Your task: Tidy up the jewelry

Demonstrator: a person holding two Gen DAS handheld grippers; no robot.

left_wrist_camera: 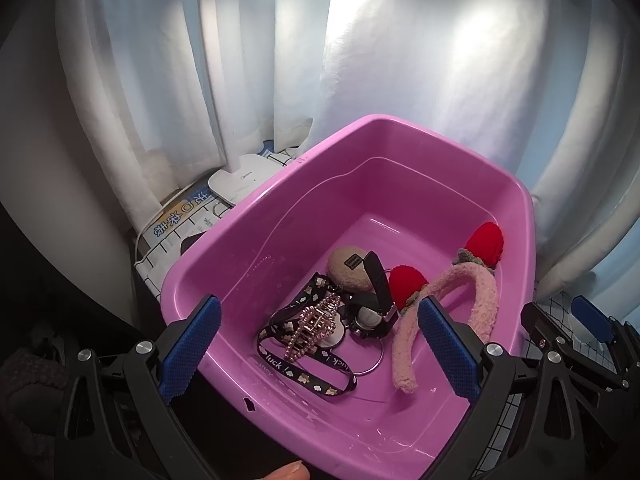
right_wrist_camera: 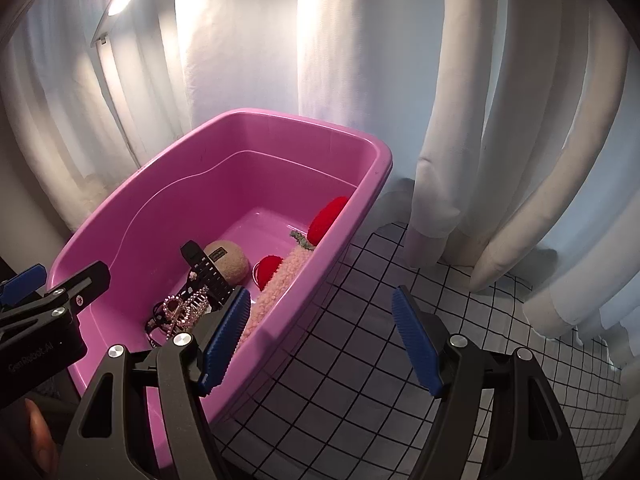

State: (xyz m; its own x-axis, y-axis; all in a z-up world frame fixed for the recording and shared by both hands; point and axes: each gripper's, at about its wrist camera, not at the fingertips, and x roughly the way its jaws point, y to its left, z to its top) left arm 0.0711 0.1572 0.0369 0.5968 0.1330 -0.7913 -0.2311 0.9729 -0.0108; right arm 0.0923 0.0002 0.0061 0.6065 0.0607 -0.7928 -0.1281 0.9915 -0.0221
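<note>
Left claw (left_wrist_camera: 318, 350) hangs spread wide and empty above the pink tub (left_wrist_camera: 280, 216) holding a rhinestone hair clip (left_wrist_camera: 314, 326). Right claw (right_wrist_camera: 320, 336) gapes empty, straddling the tub's rim.

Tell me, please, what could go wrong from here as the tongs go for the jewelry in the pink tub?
1. The rhinestone hair clip lies on the black lanyard beside the watch; grabbing one may drag the others along.
2. The left tongs straddle the pink tub rim and could tip it.
3. The right tongs hang open beside the tub and could knock its wall.
</note>
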